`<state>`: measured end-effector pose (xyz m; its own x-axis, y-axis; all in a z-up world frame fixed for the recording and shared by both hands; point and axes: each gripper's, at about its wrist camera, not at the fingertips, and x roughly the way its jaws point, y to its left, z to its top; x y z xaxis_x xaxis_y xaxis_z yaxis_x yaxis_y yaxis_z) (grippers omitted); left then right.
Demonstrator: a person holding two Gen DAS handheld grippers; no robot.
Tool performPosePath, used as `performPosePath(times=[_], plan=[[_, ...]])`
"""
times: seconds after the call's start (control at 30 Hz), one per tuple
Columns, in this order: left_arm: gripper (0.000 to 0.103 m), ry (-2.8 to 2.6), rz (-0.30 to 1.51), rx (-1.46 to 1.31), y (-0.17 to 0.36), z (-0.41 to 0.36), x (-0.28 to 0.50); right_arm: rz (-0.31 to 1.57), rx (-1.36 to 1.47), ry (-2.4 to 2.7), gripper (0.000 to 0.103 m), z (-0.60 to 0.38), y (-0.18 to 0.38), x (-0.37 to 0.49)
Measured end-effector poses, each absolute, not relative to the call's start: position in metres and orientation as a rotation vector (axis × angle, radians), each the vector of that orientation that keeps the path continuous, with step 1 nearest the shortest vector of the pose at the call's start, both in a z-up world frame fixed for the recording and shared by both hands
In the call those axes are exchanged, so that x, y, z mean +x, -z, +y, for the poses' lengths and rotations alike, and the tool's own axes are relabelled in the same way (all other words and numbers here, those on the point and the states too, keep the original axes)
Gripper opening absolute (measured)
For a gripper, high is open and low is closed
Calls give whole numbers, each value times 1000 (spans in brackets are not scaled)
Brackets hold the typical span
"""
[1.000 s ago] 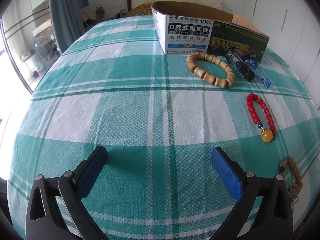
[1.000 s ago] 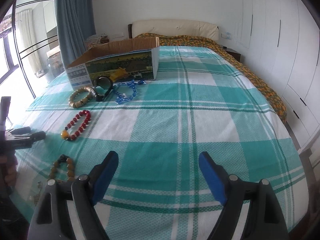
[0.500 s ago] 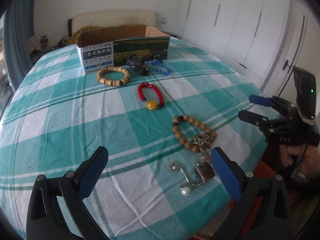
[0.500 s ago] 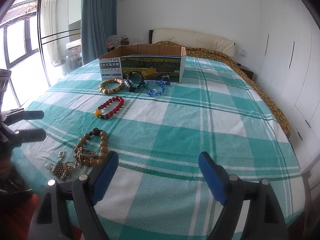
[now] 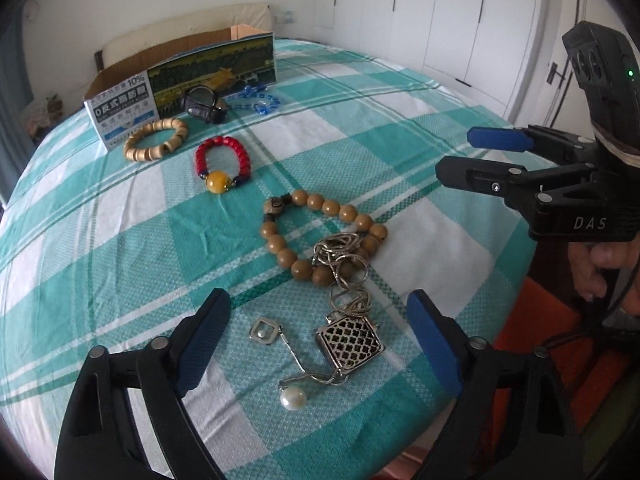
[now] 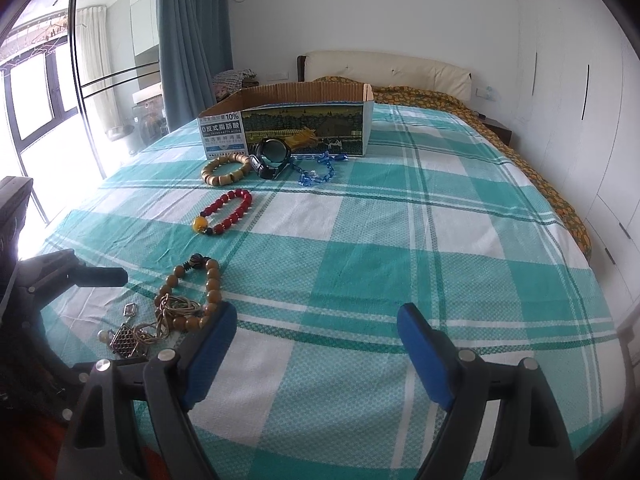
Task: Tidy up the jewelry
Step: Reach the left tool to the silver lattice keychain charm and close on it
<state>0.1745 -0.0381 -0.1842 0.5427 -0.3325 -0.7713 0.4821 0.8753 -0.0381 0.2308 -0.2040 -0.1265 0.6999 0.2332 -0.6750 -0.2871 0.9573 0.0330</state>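
Note:
Jewelry lies on a green checked bedspread. Close to my open, empty left gripper (image 5: 318, 338) are a silver lattice pendant (image 5: 350, 342) on a tangled chain (image 5: 340, 258), a pearl (image 5: 293, 398) and a small square charm (image 5: 264, 330). Behind them lie a brown bead bracelet (image 5: 320, 208), a red bead bracelet (image 5: 222, 160), a pale wooden bracelet (image 5: 156, 146), a black watch (image 5: 202, 104) and a blue bracelet (image 5: 256, 100). An open cardboard box (image 5: 180, 76) stands behind. My right gripper (image 6: 316, 350) is open and empty, right of the brown bead bracelet (image 6: 200, 292); it shows in the left wrist view (image 5: 472, 156).
The bed's near edge runs just below both grippers. A headboard (image 6: 384, 68) and an orange patterned blanket (image 6: 520, 160) lie at the far end. White wardrobes (image 5: 440, 12) stand to the right, a window and blue curtain (image 6: 192, 40) to the left.
My left gripper has swung right and moved nearer, from the box end of the bed to the pendant and chain. My right gripper has shifted a little; both stay open.

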Motion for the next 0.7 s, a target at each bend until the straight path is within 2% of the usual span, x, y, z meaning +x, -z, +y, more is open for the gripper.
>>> performPosePath(times=[0.1,0.13,0.17,0.2,0.23,0.7], plan=[[72,495,846,225,185,-44,169,739,-78,-286,84,-205,127,231],[60,506,838,225,184,-44,167,739,-80,-284,84,-205,127,232],[43,514,831,229,183,-45,166,739,-80,-282,84,-206,127,233],[34,524,826,231,182,-45,166,740,-79,-281,84,-206,127,233],[30,528,824,228,182,-45,166,742,-76,-279,84,-207,128,234],[29,462,690,-9,140,8,163,760,-48,-277,84,-208,132,236]])
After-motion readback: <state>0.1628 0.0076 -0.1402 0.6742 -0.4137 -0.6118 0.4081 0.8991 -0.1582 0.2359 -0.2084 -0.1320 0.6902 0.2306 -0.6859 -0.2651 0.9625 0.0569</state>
